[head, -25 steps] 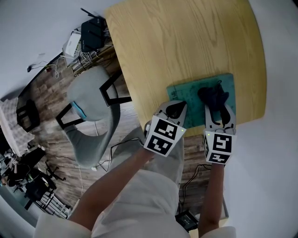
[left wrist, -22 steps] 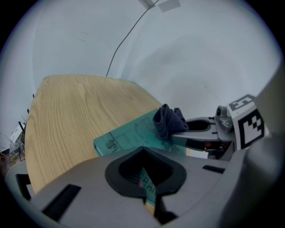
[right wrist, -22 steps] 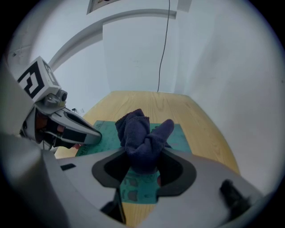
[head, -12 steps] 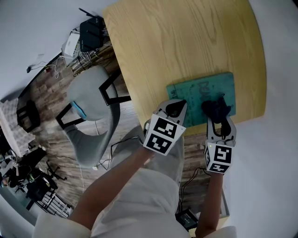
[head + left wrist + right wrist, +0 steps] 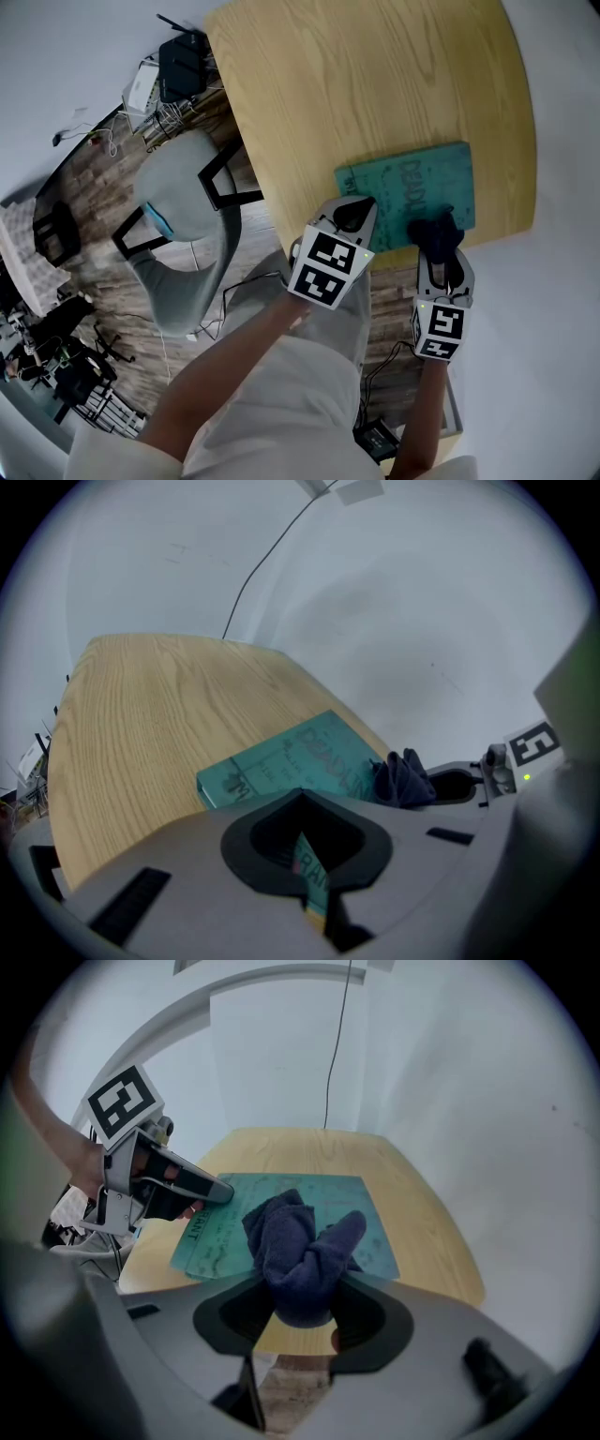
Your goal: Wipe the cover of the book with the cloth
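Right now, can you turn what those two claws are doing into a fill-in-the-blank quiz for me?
The right claw is shut on a dark blue ____. The left claw clamps one edge of the teal ____. That teal thing lies flat on a ____ table.
Missing words: cloth, book, wooden.

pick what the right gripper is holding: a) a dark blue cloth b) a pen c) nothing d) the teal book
a: in the right gripper view the right gripper has its jaws shut on the dark blue cloth, at the near edge of the teal book, while the left gripper pinches the book's edge.
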A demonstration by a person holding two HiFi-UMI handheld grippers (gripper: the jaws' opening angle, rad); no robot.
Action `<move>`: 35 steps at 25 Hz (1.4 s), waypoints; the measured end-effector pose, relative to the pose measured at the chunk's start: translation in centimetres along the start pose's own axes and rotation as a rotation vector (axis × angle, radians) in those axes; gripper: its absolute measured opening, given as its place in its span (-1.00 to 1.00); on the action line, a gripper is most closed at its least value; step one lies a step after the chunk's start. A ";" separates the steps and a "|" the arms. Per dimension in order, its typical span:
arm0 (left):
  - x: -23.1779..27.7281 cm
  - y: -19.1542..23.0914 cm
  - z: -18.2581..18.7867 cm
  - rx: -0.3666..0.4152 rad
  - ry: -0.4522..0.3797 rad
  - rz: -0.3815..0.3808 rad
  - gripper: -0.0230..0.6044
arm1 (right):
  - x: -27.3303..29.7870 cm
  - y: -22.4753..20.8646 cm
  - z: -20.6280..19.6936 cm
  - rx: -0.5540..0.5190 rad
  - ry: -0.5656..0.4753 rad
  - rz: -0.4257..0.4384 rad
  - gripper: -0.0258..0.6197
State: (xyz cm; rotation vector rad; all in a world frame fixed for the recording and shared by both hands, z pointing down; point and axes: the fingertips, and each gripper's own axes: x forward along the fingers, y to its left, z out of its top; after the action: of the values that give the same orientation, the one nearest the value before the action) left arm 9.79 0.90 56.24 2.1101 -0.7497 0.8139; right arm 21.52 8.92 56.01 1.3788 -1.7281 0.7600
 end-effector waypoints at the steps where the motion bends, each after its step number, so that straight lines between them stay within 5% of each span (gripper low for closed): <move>1: 0.0 0.0 0.0 -0.001 0.000 0.000 -0.90 | -0.2 0.0 -0.2 0.006 0.011 0.000 -0.35; 10: -0.5 0.0 0.1 -0.031 -0.023 -0.109 -0.90 | -2.5 1.7 1.0 0.052 -0.025 0.012 -0.35; 21: -5.4 -0.3 2.7 0.107 -0.092 -0.064 -0.90 | -2.5 3.9 6.6 -0.049 -0.112 0.045 -0.35; 35: -11.1 0.0 1.8 0.077 -0.099 -0.013 -0.90 | 3.3 5.8 14.3 0.009 -0.158 0.096 -0.35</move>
State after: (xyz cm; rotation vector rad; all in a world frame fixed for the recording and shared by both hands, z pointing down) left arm 3.32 2.21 47.13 2.2349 -0.7669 0.7467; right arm 12.60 -3.24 51.56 1.4021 -1.9275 0.7287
